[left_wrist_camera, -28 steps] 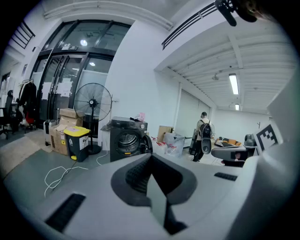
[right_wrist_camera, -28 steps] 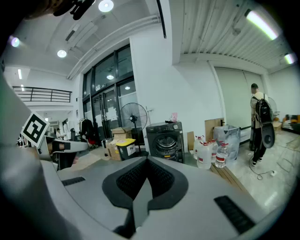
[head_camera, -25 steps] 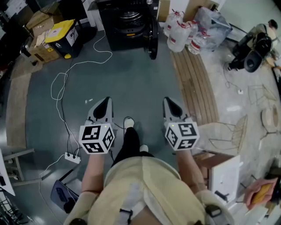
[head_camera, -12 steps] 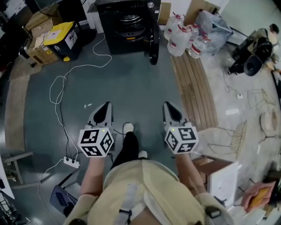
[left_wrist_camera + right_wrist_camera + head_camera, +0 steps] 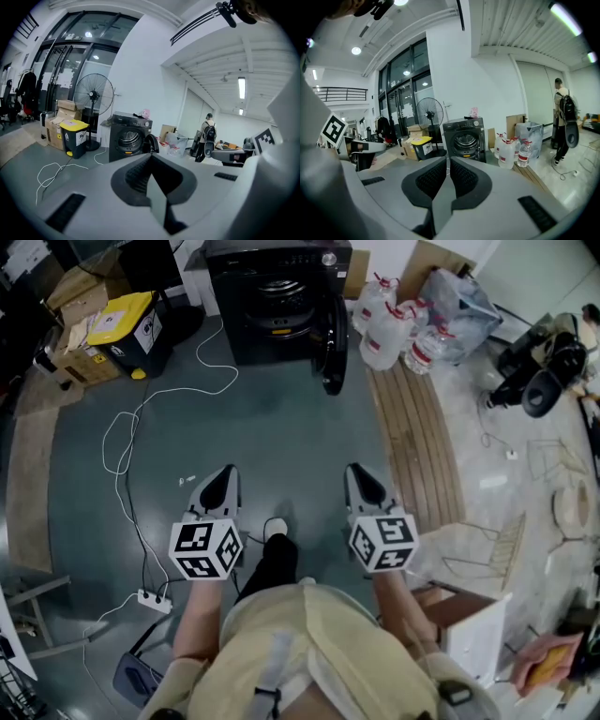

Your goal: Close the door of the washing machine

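The black washing machine (image 5: 277, 296) stands at the far end of the grey floor, drum showing. Its round door (image 5: 335, 343) hangs open, swung out to the right. In the left gripper view the machine (image 5: 129, 138) and its door (image 5: 151, 143) are far ahead; the right gripper view also shows the machine (image 5: 465, 136) at a distance. My left gripper (image 5: 223, 482) and right gripper (image 5: 361, 479) are held side by side, pointing at the machine and well short of it. Both are shut and hold nothing; the left gripper (image 5: 151, 157) and right gripper (image 5: 448, 161) each show pads together.
A yellow-lidded bin (image 5: 124, 329) and cardboard boxes (image 5: 80, 296) stand left of the machine. A white cable (image 5: 131, 427) runs to a power strip (image 5: 155, 600). Water jugs (image 5: 389, 320) and wooden planks (image 5: 417, 427) lie to the right. A person with a backpack (image 5: 206, 136) stands far right.
Both grippers have moved forward together towards the washing machine, which now sits lower and larger in the head view. Both stayed shut.
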